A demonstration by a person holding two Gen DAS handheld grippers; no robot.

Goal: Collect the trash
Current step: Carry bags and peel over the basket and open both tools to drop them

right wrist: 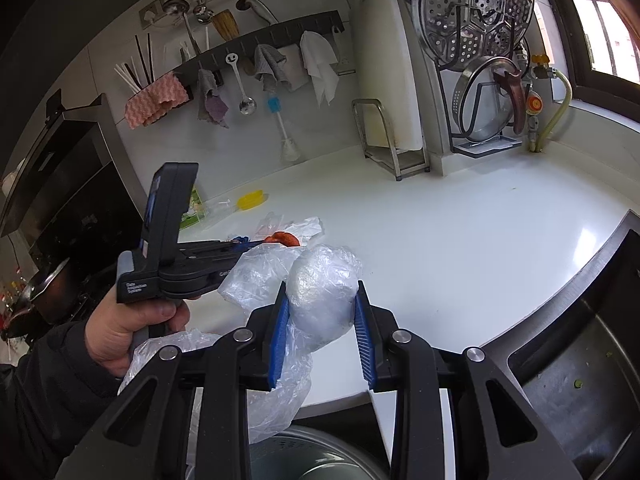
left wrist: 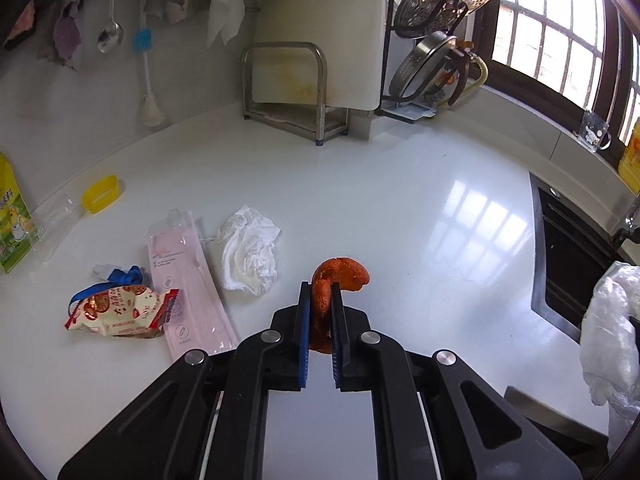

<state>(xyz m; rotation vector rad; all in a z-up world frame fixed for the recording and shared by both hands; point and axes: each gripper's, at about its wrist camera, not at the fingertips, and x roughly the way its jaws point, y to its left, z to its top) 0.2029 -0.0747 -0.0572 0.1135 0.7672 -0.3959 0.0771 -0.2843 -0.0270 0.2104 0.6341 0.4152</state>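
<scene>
My left gripper (left wrist: 321, 292) is shut on an orange peel (left wrist: 340, 274) and holds it above the white counter (left wrist: 400, 208); the peel also shows in the right wrist view (right wrist: 284, 238). My right gripper (right wrist: 322, 292) is shut on a clear plastic bag (right wrist: 320, 292), which hangs bunched between its fingers; the bag also shows at the right edge of the left wrist view (left wrist: 612, 340). On the counter to the left lie a crumpled white tissue (left wrist: 250, 256), a pink plastic package (left wrist: 188, 280) and a red-and-white snack wrapper (left wrist: 120, 310).
A yellow-capped clear container (left wrist: 80, 206) and a green carton (left wrist: 10, 220) sit at the far left. A metal rack (left wrist: 288, 92) and a pot-lid stand (left wrist: 432, 72) stand at the back. The sink (right wrist: 580, 360) lies to the right.
</scene>
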